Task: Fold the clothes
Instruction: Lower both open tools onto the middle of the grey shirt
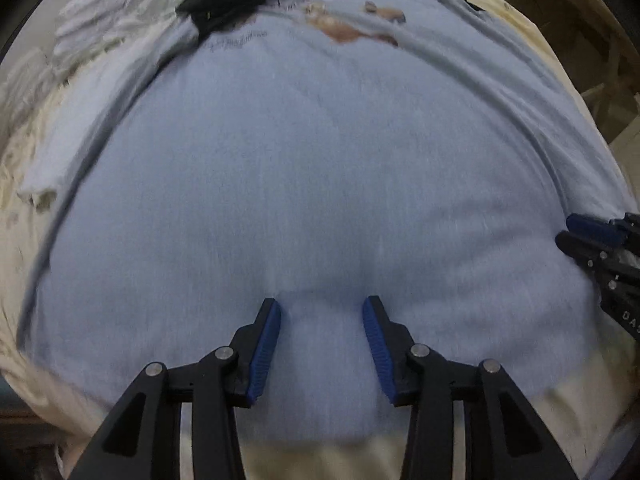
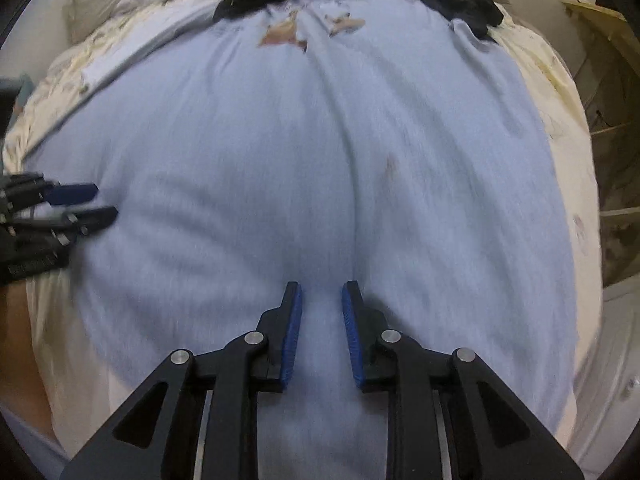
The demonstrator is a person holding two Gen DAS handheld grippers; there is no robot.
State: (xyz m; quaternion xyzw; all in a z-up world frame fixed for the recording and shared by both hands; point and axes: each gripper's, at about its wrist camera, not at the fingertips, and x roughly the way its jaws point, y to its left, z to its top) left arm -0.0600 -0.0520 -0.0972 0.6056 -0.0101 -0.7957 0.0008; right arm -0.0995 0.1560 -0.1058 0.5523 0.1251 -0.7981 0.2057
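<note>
T-shirt: a light blue T-shirt [image 1: 304, 184] with a brown animal print [image 1: 352, 26] near its far end lies spread on a bed with a cream cover [image 1: 24, 264], hem toward the near edge, dark-trimmed neck and sleeves toward the far edge.
Lay of the cloth: mostly flat and open to full width; long creases run lengthwise, and in the right wrist view one ridge rises toward the right tongs.
Left tongs: the left tongs [image 1: 322, 312] are spread, low over the hem area near the bed's near edge; whether the tips touch the cloth cannot be told.
Right tongs: the right tongs [image 2: 322, 296] stand parted more narrowly, with a raised ridge of fabric between the pads; the pads do not appear to meet the cloth, so no firm pinch shows.
Other clothes: white garments [image 1: 104, 20] lie crumpled at the far left corner of the bed; no folded stack is in view.
Progress: no fold shows in this shirt; body and sleeves are laid out single, not doubled over.
Left to do: judging by this, the shirt's folds all remain, and the white pieces look unfolded too.
</note>
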